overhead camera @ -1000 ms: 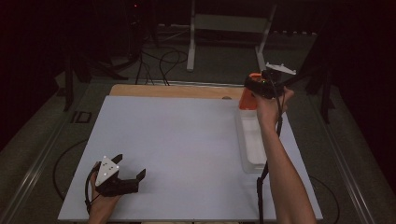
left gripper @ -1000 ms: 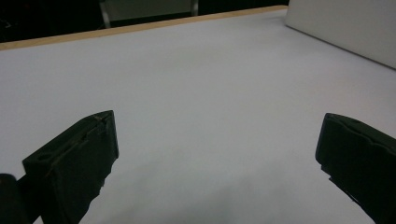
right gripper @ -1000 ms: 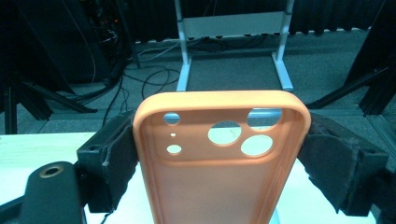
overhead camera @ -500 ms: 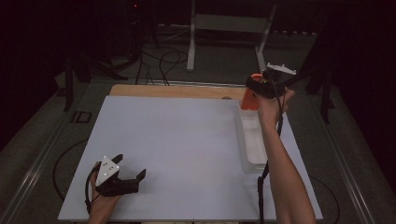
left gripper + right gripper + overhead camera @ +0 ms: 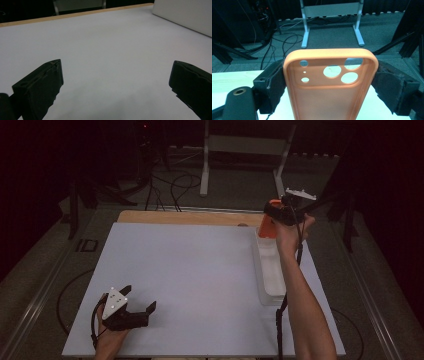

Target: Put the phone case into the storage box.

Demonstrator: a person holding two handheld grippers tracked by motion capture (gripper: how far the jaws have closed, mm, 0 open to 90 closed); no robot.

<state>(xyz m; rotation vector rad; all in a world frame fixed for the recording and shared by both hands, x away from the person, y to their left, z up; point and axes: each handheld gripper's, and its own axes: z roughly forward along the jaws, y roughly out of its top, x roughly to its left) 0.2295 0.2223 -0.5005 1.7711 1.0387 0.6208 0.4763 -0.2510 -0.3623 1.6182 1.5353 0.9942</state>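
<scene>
Right gripper view: orange phone case (image 5: 329,85) clamped betw. both pads of right gripper (image 5: 329,90), camera cutouts at top, open inner side facing cam. High view: right gripper (image 5: 272,220) holds the case (image 5: 265,226) up over far end of white tray (image 5: 270,292), at table's (image 5: 190,270) far right. Left gripper (image 5: 137,302) rests near-left on table, jaws apart w/ nothing betw. them.
</scene>
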